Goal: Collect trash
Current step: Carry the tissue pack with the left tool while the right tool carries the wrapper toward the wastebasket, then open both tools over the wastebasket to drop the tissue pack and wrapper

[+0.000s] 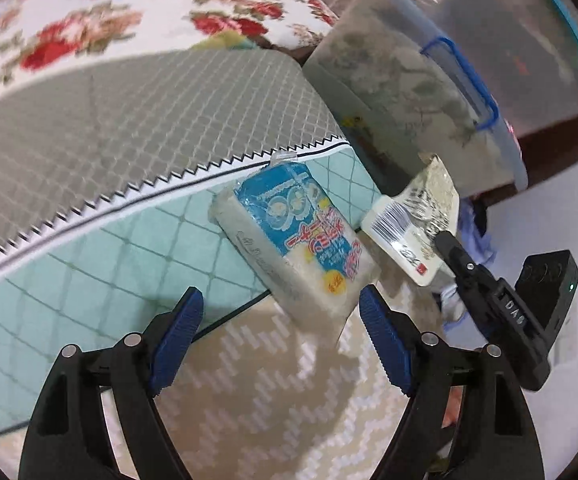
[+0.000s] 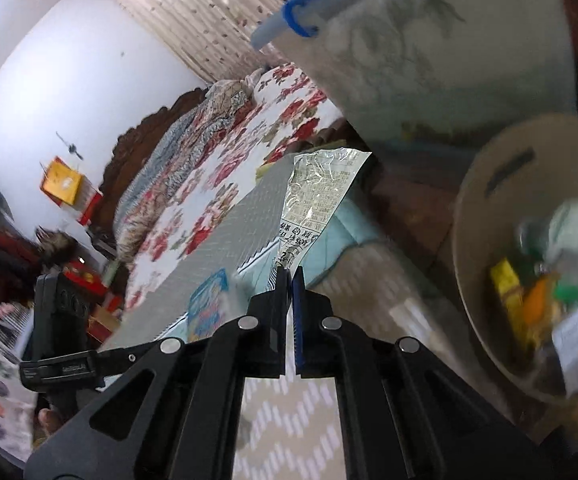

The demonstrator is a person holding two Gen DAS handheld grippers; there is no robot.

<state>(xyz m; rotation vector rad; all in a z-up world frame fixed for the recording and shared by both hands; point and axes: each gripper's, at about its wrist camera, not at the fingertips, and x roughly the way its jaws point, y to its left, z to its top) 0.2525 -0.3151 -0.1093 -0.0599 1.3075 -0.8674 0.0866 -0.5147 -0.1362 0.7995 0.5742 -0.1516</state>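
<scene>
A: How does the left claw (image 1: 281,340) stand?

B: Its jaws are wide apart, with nothing pressed between the blue pads (image 1: 181,336). The blue-and-white packet (image 1: 293,236) sits just beyond them, leaning against the edge of the mattress (image 1: 101,248), its lower end over the patterned floor mat (image 1: 249,420).

A: And the right claw (image 2: 290,276)?

B: It is pinched tight on the bottom edge of a crinkled clear wrapper (image 2: 321,192) with printed text, which stands up from the tips. From the left wrist view the same wrapper (image 1: 417,220) shows a barcode and hangs just right of the packet, in front of a lidded storage box (image 1: 409,92) with a blue latch.

A: Where is the rest of the trash?

B: To the right of the right claw there is a round tan bin (image 2: 485,216) holding blurred scraps in yellow, orange, green and white. The wrapper is apart from it, not over its rim.

A: Anything else nearby?

B: A floral bedspread (image 2: 225,184) covers the bed behind the mattress edge.
</scene>
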